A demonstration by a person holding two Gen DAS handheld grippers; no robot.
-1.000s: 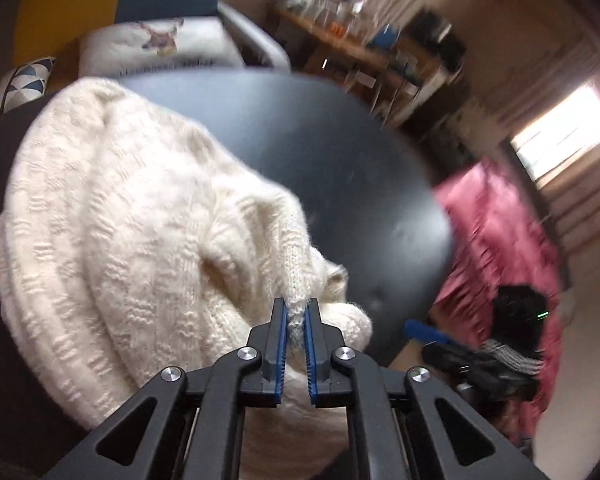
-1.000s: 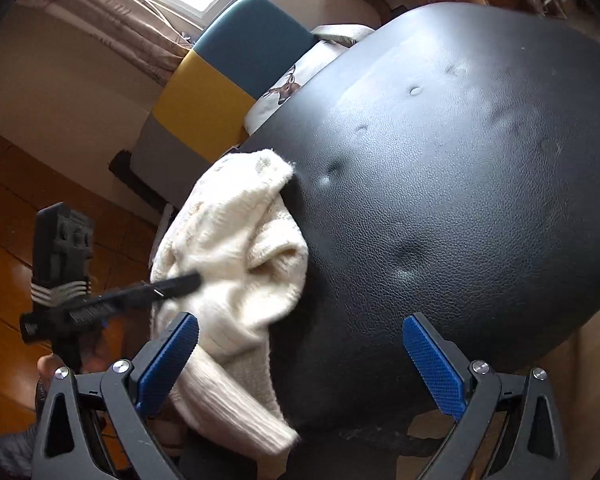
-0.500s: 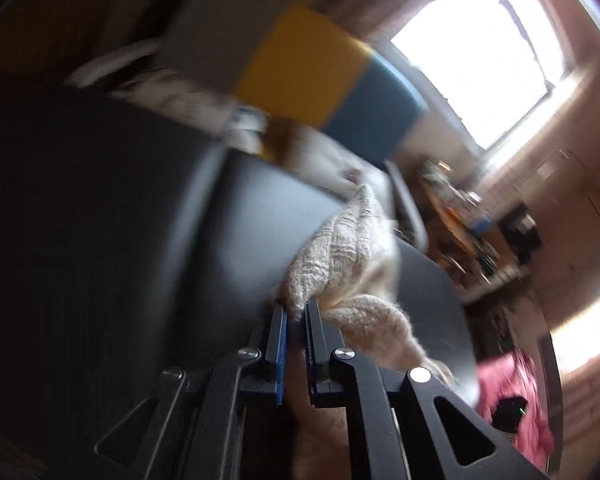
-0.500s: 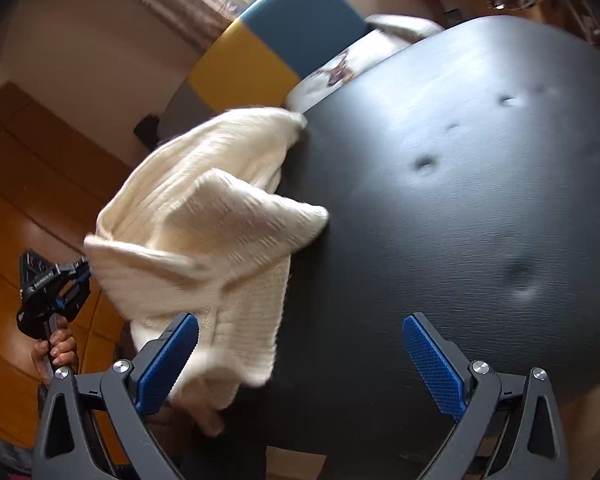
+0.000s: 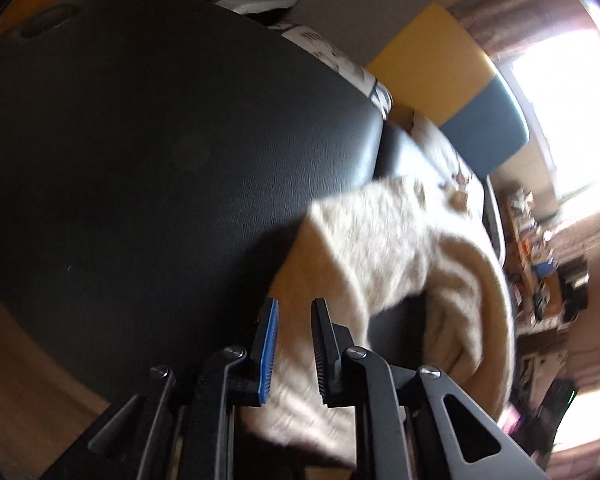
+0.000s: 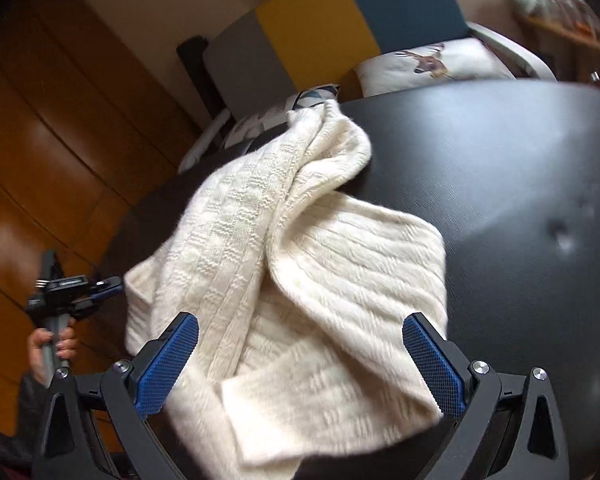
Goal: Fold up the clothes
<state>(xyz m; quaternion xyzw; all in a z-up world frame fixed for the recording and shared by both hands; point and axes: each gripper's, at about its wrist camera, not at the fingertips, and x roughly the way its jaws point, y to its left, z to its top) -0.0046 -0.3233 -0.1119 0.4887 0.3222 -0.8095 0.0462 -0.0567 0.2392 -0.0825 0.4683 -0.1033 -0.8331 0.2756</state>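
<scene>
**Loosely bunched sweater lying between two parted grippers**

Seemingly released, the cream knit sweater [image 5: 400, 264] is being seen in the left wrist view just ahead and to the right of the left gripper [image 5: 294, 312], whose jaws are standing slightly parted with nothing between them; blur is hiding finer detail.

From the right wrist, the sweater [image 6: 300, 264] is being shown crumpled on the black padded surface [image 6: 500, 168], its long axis running away up-left. The right gripper [image 6: 300, 356] is being held wide apart, empty, directly over the near edge, so it is judged the nearer one.

Cream ribbed-knit sweater [image 6: 300, 280] on black leather surface [image 6: 500, 168]; chair back [image 6: 340, 32] grey, yellow, teal.
</scene>
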